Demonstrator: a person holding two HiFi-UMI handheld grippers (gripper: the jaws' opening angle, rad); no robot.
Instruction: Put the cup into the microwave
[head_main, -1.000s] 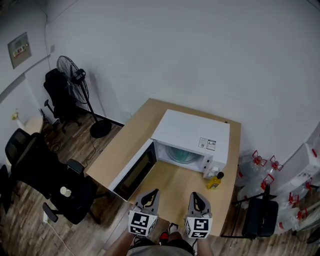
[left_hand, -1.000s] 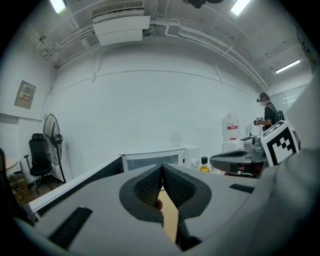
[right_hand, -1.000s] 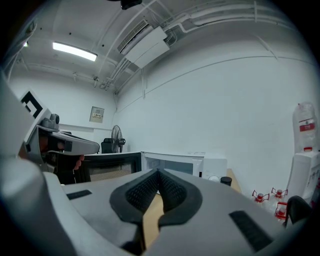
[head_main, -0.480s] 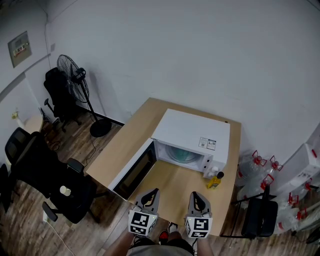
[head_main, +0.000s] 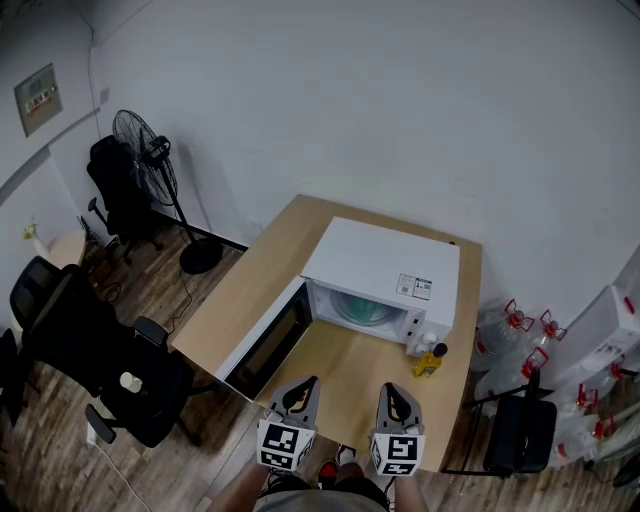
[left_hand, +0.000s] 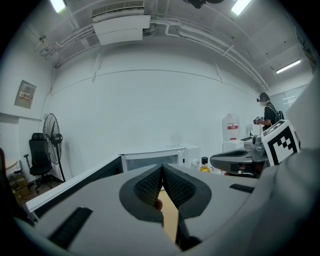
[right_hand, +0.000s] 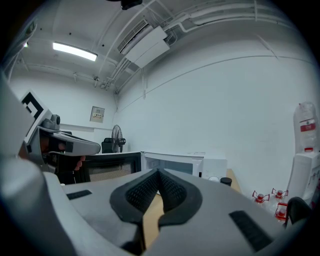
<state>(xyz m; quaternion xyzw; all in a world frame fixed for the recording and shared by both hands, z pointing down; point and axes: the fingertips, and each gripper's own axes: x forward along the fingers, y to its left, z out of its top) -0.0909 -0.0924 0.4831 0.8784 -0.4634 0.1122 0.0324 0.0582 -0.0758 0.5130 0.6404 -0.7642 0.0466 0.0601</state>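
A light wooden rectangular table (head_main: 275, 250) carries a white box-shaped microwave (head_main: 385, 262), which stands at the table's far end against the white wall. The microwave has a plain white top with a small printed label near its front right edge. Its dark-windowed door (head_main: 268, 342) is swung fully open to the left, so the pale cavity faces the person. Inside the cavity lies a pale green round shape (head_main: 360, 308). From here I cannot tell whether it is the cup or only the oven's turntable, and no other cup shows anywhere on the table.

In front of the microwave, at the near table edge, the left gripper (head_main: 306, 384) and the right gripper (head_main: 390, 390) hover side by side, both pointing toward the open cavity. Each gripper's own view shows its ribbed dark pads pressed together at the tips with nothing between them, so both claws are clenched and empty.

A small yellow bottle with a black cap (head_main: 431, 362) stands upright just beside the microwave's front right corner.

Compared with the earlier frames nothing has shifted: the door is open just as wide, the bottle and the green shape are in the same places, and both grippers have kept their spots before the microwave.
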